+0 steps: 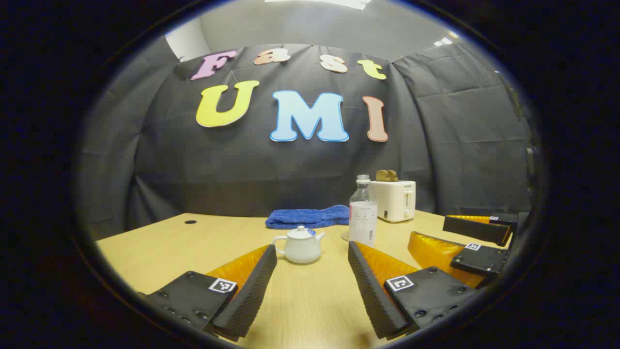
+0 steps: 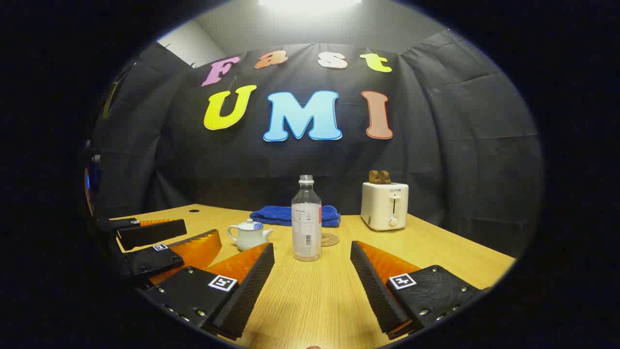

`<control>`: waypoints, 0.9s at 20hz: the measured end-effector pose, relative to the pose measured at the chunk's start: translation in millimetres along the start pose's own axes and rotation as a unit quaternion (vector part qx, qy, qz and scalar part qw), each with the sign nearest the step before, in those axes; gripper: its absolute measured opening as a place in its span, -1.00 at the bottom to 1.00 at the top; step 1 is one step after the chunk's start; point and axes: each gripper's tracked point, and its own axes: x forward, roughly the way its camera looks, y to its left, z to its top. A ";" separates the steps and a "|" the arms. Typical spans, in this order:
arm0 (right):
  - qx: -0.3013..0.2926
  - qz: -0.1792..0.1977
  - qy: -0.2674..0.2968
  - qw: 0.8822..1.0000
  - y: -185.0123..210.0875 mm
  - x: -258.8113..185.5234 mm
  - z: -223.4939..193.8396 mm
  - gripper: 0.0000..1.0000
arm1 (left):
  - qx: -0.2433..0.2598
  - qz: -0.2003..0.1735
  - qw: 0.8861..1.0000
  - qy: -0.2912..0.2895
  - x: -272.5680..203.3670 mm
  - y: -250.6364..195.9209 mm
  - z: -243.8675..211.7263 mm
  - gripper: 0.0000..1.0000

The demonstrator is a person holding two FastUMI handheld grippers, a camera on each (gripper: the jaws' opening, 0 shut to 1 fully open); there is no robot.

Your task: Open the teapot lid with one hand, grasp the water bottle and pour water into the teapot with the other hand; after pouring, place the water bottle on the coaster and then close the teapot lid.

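Both tongs spread, holding nothing: left tongs (image 1: 312,283) face teapot (image 1: 300,246), right tongs (image 2: 312,286) face bottle (image 2: 306,220). Bottle prob. uncapped; clumsy grab could tip & spill.

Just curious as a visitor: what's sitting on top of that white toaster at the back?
Two brown slices of what looks like toast stick up from the toaster. Only their tops show; the rest sits hidden inside the slots.
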 end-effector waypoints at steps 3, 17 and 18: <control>0.020 0.000 -0.002 1.000 -7.1 -18.2 17.5 0.96 | 0.005 0.009 1.000 -0.018 -21.2 6.5 26.0 0.96; -0.032 -0.059 -0.017 0.998 -39.4 -65.0 50.5 0.96 | 0.022 -0.007 1.000 -0.020 -67.7 -14.0 46.7 0.97; -0.034 -0.060 -0.019 0.997 -38.5 -63.3 51.7 0.96 | 0.021 -0.005 1.000 -0.021 -66.8 -13.2 47.3 0.97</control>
